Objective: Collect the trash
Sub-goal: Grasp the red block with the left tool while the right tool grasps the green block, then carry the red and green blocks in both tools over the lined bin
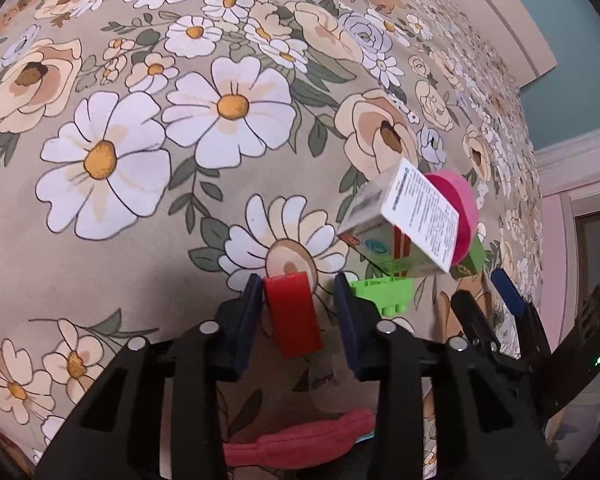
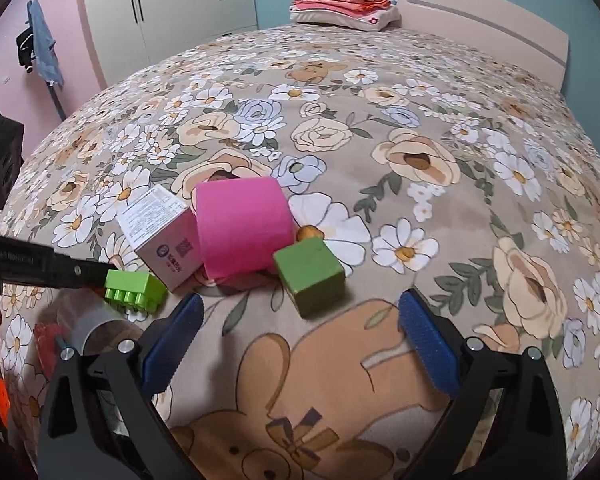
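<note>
- We see open bedspread (image 2: 420, 92) beyond and to the right of the cluster.
- Carton (image 2: 162, 236), pink roll (image 2: 242, 228), green cube (image 2: 310, 276) and lime brick (image 2: 134, 290) crowd together, blocking passage between them.

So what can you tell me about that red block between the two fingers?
The red block is a smooth, glossy piece, plastic or painted wood by its look, oblong with a slanted top end. It sits tilted between the fingers of the left gripper; its left side lies against one pad, while a gap shows on the other side. Below it is the flowered bedcover. A bright green brick lies just beyond.
</note>
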Motion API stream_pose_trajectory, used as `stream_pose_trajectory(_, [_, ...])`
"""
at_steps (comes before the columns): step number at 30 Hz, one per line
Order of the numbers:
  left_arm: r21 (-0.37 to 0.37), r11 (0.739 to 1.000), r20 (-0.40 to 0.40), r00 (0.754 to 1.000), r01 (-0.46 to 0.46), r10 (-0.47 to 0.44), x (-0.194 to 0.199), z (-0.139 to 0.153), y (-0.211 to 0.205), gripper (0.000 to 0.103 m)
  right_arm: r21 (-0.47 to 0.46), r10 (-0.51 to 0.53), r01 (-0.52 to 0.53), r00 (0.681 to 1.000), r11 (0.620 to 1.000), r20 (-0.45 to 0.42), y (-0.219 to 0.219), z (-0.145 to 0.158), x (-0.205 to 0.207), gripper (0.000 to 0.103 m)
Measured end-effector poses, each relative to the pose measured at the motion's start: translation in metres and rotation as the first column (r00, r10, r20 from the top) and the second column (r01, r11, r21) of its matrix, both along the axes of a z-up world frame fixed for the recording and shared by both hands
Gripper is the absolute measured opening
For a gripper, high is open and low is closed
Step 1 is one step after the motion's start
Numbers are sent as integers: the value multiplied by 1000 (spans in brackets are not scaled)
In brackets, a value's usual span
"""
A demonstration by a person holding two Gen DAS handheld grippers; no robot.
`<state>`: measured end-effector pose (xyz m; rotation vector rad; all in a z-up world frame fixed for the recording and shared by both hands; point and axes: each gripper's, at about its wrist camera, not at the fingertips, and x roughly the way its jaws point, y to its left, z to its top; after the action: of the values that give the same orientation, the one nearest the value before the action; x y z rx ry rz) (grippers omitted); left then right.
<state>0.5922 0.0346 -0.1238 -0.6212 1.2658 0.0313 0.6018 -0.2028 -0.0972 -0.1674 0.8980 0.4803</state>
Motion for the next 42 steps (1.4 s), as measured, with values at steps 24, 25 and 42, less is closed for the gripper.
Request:
stream_pose_trajectory(24, [30,996,-7,997,81,-81,-10,6,2,20,-7,171,-171,985,985,-25,12,-1,4,33])
stream_pose_trajectory(25, [38,996,-6,997,83,-83,-11,9,2,20,-6,169,-169,985,986,-25,11,2,2,33])
stream_pose_trajectory(42, [207,964,165,965,169,-204,-76,120,-2,20,-4,113,-113,987,994,116,-12,116,-80,33])
